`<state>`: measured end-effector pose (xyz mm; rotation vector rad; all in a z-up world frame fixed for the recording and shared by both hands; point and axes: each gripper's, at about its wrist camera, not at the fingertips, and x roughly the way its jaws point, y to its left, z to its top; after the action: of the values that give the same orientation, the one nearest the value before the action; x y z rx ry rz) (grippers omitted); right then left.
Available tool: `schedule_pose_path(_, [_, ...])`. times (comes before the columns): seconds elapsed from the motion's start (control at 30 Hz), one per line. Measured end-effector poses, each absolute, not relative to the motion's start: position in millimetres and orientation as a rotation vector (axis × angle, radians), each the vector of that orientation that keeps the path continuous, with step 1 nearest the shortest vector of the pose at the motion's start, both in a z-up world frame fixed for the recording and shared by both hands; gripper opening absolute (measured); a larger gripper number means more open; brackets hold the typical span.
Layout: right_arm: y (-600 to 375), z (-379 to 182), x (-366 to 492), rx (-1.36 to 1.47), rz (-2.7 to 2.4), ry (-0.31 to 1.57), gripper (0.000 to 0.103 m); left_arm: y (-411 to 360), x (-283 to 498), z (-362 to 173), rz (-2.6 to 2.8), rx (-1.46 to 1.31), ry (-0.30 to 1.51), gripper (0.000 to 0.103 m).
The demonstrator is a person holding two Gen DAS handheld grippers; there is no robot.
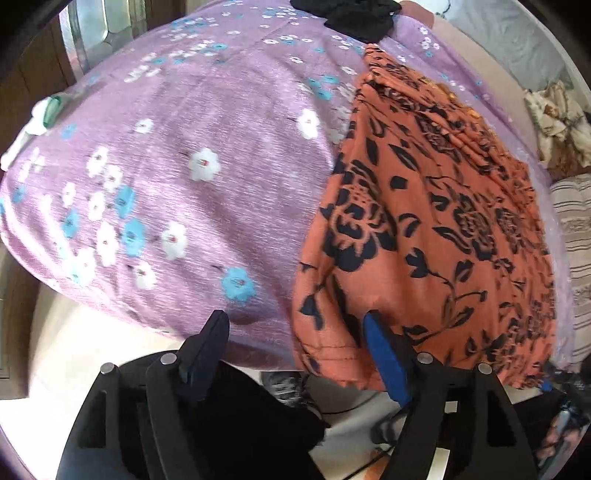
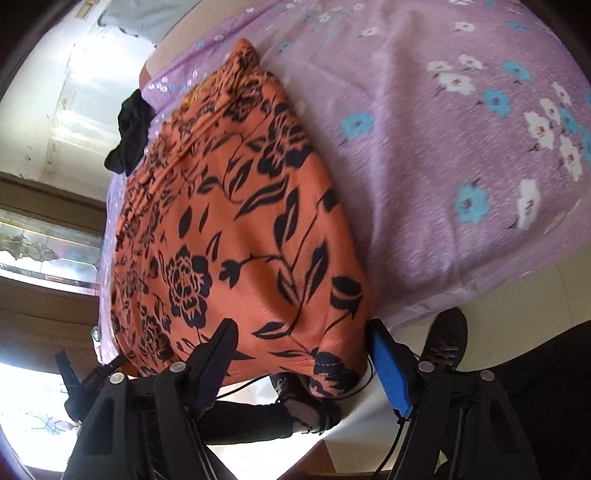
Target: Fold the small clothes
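An orange garment with a black floral print [image 1: 436,221] lies spread flat on the purple flowered bedsheet [image 1: 184,147], its hem hanging over the near edge of the bed. My left gripper [image 1: 295,321] is open at that hem. Its blue-padded finger is over the orange cloth, its other finger is over the sheet, and the garment's left edge lies between them. In the right wrist view the garment [image 2: 236,221] fills the middle. My right gripper [image 2: 301,326] is open, its jaws straddling the garment's near right corner without pinching it.
A crumpled black garment [image 1: 354,18] lies at the far end of the bed [image 2: 129,136]. Beside the bed are a striped cushion [image 1: 572,240] and a brown patterned cloth [image 1: 554,122]. A person's black shoes [image 2: 443,343] stand on the pale floor below the bed edge.
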<state>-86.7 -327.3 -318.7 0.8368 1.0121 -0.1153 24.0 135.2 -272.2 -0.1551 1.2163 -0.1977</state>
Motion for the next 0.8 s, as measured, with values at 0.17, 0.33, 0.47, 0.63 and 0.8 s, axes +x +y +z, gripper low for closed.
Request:
schedule_pose_path(0.17, [-313.6,-317.7,-82.2,0.734,-0.142,1.067,0.036,126.7,20.6,-273.7,-0.241,-0.128,1.218,0.018])
schedule_pose_path(0.33, [-322.2,-313.5,-87.7,0.775,-0.139,1.048,0.036,134.0,28.1,-276.6,-0.265,-0.206,1.248,0.029])
schedule_pose_path(0.47, [-330.8,-322.5,-88.7,0.851,-0.134,1.061,0.045,126.8,31.3,-274.4,-0.299,-0.206,1.243,0.049])
schedule_pose_path(0.63, [-327.9,-324.5,-84.4,0.851,-0.144,1.021,0.057,107.4,30.3,-270.0,-0.266,-0.095,1.195,0.015])
schedule_pose_path(0.8, [-332.6,-325.8,-85.5,0.86,-0.203,1.032,0.02,107.3,32.2,-265.6,-0.329,-0.121,1.176,0.007])
